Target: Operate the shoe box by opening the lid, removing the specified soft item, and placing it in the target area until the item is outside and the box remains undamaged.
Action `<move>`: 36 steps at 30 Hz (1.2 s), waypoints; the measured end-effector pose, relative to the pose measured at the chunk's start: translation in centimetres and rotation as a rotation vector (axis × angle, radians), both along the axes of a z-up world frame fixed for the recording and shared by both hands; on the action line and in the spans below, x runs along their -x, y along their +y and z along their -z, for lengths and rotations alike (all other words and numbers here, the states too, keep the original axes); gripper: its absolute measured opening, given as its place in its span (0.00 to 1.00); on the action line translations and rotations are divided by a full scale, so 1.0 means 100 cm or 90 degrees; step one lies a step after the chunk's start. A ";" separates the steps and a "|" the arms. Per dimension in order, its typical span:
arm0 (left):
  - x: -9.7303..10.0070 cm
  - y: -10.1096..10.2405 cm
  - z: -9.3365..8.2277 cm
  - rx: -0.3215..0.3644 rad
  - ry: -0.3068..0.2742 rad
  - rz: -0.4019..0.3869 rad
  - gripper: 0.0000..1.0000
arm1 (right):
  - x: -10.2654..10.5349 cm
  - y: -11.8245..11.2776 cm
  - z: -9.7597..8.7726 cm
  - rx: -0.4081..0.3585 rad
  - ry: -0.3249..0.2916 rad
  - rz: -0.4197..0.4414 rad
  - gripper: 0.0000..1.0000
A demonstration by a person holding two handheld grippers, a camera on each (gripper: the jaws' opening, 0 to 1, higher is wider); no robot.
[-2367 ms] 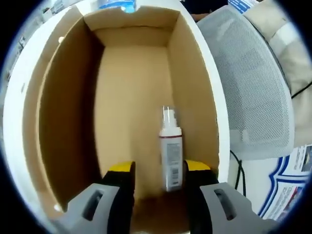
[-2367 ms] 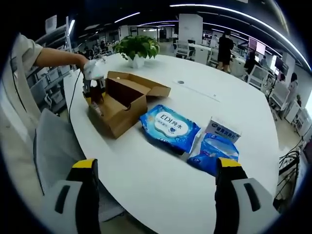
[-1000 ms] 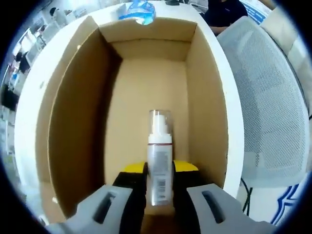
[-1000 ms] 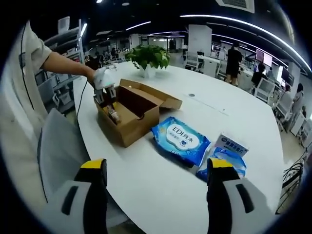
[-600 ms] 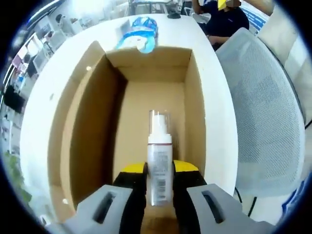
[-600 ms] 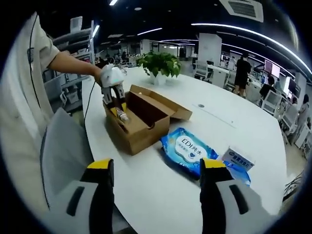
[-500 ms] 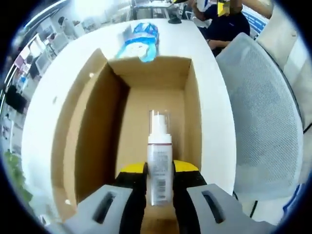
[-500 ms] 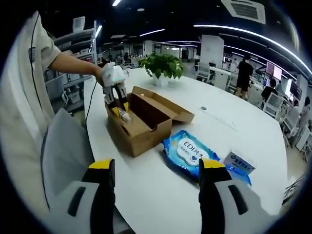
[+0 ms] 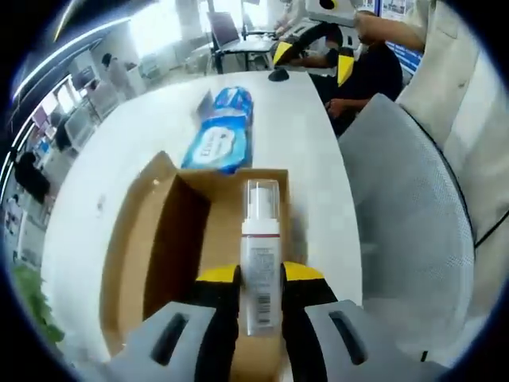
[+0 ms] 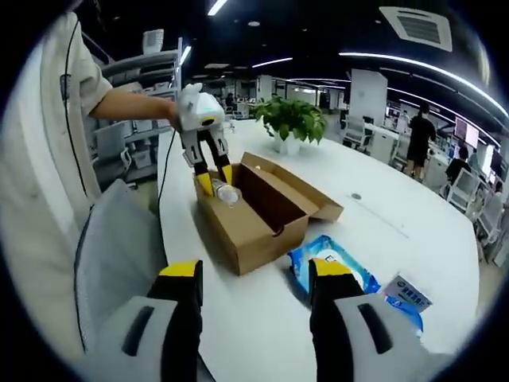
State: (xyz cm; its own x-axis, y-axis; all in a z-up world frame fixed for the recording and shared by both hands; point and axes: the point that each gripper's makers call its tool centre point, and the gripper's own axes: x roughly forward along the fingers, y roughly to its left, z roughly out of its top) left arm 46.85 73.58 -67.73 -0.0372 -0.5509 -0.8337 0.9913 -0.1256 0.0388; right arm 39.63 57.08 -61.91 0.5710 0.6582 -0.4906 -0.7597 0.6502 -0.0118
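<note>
Lay flat on the white round worktop (image 10: 413, 239): a blue plastic wipes pack with a white label (image 9: 222, 142), just beyond the far end of the box. Stood farther out on the worktop: a potted green leafy plant in a white pot (image 10: 291, 121). Rested near the wipes pack: a small blue-and-white carton (image 10: 406, 292). Drawn up at the worktop's edge: a grey mesh-backed office chair (image 9: 413, 231).

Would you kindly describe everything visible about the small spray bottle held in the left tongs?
The small white plastic spray bottle has a clear cap, a dark red band at its neck and a printed label. The left tongs, with yellow tips, are shut on its lower body. In the right gripper view it hangs tilted just above the open brown cardboard box, near its end.
</note>
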 end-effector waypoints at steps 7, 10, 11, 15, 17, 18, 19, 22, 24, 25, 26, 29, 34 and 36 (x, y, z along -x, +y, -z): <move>0.018 -0.016 -0.014 0.023 0.007 0.031 0.17 | -0.001 0.019 -0.001 -0.005 -0.006 -0.035 0.44; 0.026 -0.023 -0.017 0.031 0.010 0.047 0.17 | -0.002 0.029 -0.002 -0.008 -0.009 -0.052 0.42; 0.028 -0.025 -0.018 0.033 0.012 0.050 0.17 | -0.002 0.031 -0.002 -0.008 -0.009 -0.056 0.41; 0.039 -0.033 -0.021 0.043 0.016 0.070 0.17 | -0.002 0.044 -0.004 -0.014 -0.016 -0.078 0.37; 0.043 -0.037 -0.021 0.047 0.018 0.079 0.17 | -0.002 0.049 -0.005 -0.015 -0.018 -0.090 0.36; 0.045 -0.039 -0.022 0.050 0.020 0.082 0.17 | -0.001 0.052 -0.005 -0.015 -0.019 -0.095 0.35; 0.046 -0.040 -0.022 0.052 0.021 0.084 0.17 | -0.001 0.055 -0.005 -0.016 -0.020 -0.102 0.34; 0.051 -0.044 -0.023 0.059 0.027 0.092 0.17 | 0.001 0.062 -0.005 -0.016 -0.022 -0.119 0.30; 0.056 -0.047 -0.023 0.067 0.029 0.104 0.17 | 0.002 0.065 -0.005 -0.016 -0.021 -0.127 0.29; 0.058 -0.049 -0.024 0.071 0.030 0.109 0.17 | 0.002 0.066 -0.005 -0.016 -0.021 -0.129 0.28; 0.059 -0.051 -0.024 0.075 0.031 0.112 0.17 | 0.003 0.068 -0.005 -0.017 -0.022 -0.135 0.27; 0.063 -0.055 -0.025 0.087 0.038 0.119 0.17 | 0.004 0.072 -0.004 -0.015 -0.021 -0.146 0.24; 0.067 -0.061 -0.026 0.103 0.046 0.124 0.17 | 0.006 0.077 -0.002 -0.008 -0.022 -0.161 0.20; 0.068 -0.063 -0.028 0.109 0.047 0.128 0.17 | 0.006 0.077 -0.002 -0.004 -0.023 -0.165 0.19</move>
State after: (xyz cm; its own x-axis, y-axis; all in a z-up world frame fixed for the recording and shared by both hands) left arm 40.06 67.29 -64.95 -0.2175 -0.6592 -0.7198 0.9479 -0.3185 0.0053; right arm 39.02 64.81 -61.75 0.3997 0.7879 -0.4684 -0.9002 0.4337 -0.0386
